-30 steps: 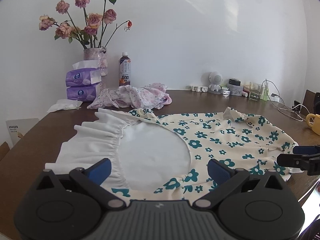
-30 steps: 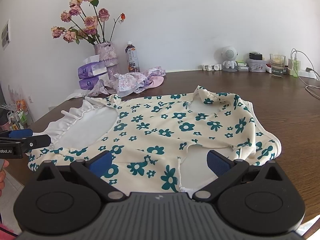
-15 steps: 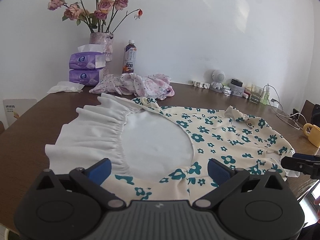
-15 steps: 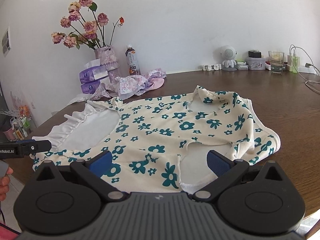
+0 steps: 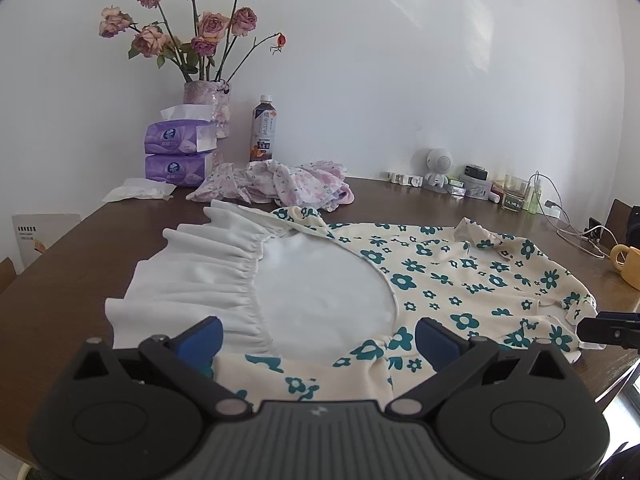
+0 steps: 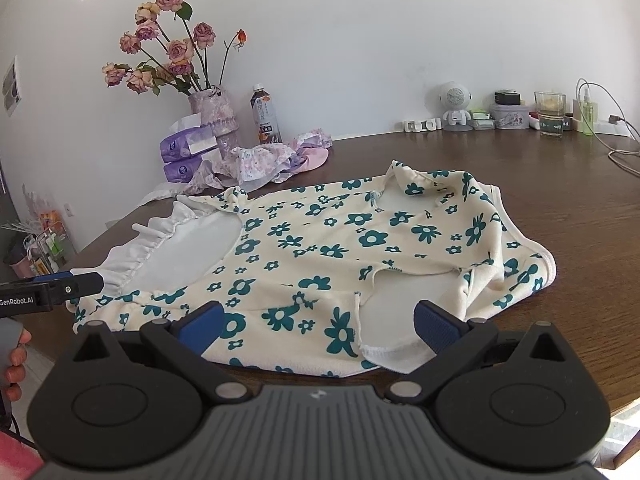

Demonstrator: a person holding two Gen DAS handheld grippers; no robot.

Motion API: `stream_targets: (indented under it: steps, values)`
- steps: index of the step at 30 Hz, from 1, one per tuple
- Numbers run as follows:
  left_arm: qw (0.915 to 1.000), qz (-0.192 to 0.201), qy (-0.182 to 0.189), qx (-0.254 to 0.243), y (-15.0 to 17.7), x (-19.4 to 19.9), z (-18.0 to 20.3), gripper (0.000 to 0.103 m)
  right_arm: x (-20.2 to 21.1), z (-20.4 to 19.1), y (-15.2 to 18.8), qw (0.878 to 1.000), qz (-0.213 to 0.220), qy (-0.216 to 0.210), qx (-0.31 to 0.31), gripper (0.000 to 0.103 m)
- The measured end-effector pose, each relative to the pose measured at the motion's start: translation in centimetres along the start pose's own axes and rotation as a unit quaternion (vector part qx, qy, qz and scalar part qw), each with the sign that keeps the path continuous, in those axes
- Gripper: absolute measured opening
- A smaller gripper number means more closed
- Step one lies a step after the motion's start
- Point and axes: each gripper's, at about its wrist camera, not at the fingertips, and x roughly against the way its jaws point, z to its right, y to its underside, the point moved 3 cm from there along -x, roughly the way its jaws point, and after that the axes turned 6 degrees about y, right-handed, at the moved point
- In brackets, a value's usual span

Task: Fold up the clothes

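Observation:
A cream garment with teal flowers (image 5: 460, 280) (image 6: 340, 240) lies spread flat on the brown table, its white ruffled hem (image 5: 192, 280) (image 6: 136, 248) toward the left. My left gripper (image 5: 318, 340) hovers open over the near edge by the white lining. Over the garment's near right corner, my right gripper (image 6: 316, 326) is open too, nothing between its blue pads. Each gripper's tip shows at the edge of the other's view.
A crumpled pink floral garment (image 5: 280, 186) lies behind, near a bottle (image 5: 264, 128), tissue packs (image 5: 178, 154) and a vase of roses (image 5: 206, 108). A robot figurine, glass and cables (image 6: 560, 116) line the back; a yellow mug (image 5: 628, 264) sits at the right. A hand (image 6: 14, 356) holds the left gripper.
Both grippers have pulled back and risen slightly from the garment's near edge; the garment lies unchanged and both stay open.

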Motion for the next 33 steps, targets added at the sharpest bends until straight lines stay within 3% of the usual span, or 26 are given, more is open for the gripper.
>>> stream_targets:
  steps: [11,16,21,28,33]
  values:
    - [1.0000,-0.006,0.006,0.004,0.0,-0.2,-0.4,0.103,-0.1,-0.2,-0.4,1.000,-0.008,0.013,0.021,0.103]
    - [0.9992,-0.024,0.020,0.026,0.0,-0.6,-0.8,0.103,0.2,-0.8,-0.8,0.998,0.008,0.023,0.065,0.103]
    - [0.9990,-0.028,0.020,0.030,0.0,-0.7,-0.8,0.103,0.2,-1.3,-0.8,0.997,0.019,0.014,0.069,0.103]
    - [0.9988,-0.035,0.012,0.032,-0.2,-0.8,-0.7,0.103,0.2,-2.3,-0.4,0.990,0.041,0.073,0.113,0.103]
    - [0.9985,-0.038,0.004,0.039,-0.3,-0.8,-0.8,0.103,0.4,-1.7,-0.1,0.992,0.025,0.064,0.105,0.103]
